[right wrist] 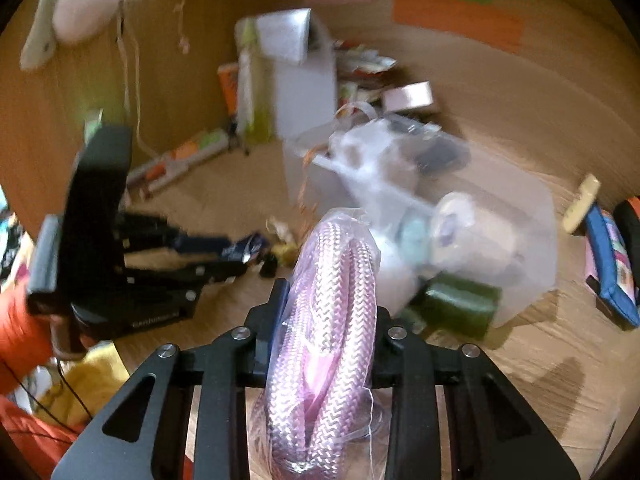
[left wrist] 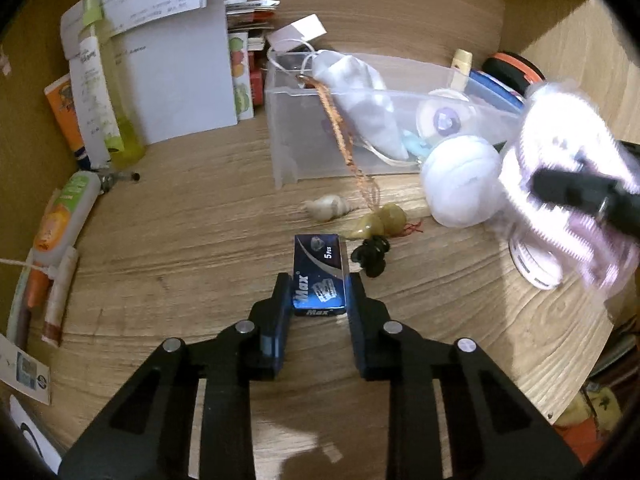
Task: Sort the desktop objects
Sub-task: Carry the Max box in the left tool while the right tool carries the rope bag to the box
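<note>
Blue box (left wrist: pixel 319 276) marked "Max" and "5 Pcs", lying on wooden desk (left wrist: pixel 200 240), clamped by left tool (left wrist: pixel 319 292) angled downward, bagged pink braided rope (right wrist: pixel 332 312) gripped in right tool (right wrist: pixel 332 300), raised beside clear bin (right wrist: pixel 460 208).

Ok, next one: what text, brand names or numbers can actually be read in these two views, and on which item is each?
"Max": top face of the small blue box between the left gripper's fingers.
"Max": again on that box's near end.
"5 Pcs": same box, top face.
Handwritten sheets on the white folder: too small to read.
Orange-and-white tube, yellow-green bottle: print too small.
Right wrist view: blurred; the moulded word on the left gripper's body cannot be read.
</note>
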### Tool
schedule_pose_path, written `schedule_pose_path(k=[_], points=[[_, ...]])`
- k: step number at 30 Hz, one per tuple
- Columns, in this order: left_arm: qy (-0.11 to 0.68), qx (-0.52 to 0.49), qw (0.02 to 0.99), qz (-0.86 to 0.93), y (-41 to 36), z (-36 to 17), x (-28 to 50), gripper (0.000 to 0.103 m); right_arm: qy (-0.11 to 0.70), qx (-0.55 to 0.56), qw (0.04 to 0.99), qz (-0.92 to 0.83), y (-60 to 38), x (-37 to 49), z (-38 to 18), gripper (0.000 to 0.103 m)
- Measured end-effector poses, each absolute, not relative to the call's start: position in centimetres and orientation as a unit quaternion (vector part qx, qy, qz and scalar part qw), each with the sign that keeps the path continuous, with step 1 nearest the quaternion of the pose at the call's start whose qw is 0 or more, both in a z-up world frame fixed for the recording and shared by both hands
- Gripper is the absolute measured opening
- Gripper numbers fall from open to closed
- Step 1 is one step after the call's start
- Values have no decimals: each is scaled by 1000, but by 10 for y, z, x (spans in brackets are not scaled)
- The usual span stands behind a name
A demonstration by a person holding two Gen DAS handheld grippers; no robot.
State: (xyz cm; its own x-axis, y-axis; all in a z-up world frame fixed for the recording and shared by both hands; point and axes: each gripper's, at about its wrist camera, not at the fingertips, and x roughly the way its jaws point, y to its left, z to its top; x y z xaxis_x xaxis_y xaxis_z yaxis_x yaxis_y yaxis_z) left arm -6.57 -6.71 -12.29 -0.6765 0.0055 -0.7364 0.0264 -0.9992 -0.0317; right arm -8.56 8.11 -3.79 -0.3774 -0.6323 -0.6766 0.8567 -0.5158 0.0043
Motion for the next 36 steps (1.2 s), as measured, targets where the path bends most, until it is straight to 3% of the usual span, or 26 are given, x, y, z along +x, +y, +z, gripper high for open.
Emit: schedule_pose_path(k=[17, 36], points=[[62, 320, 14, -945, -74, -63, -40, 26, 99, 280, 436, -849, 114, -120, 9, 26], [50, 270, -33, -961, -51, -9, -101, 26, 65, 268, 413, -868, 108, -180, 29, 26]])
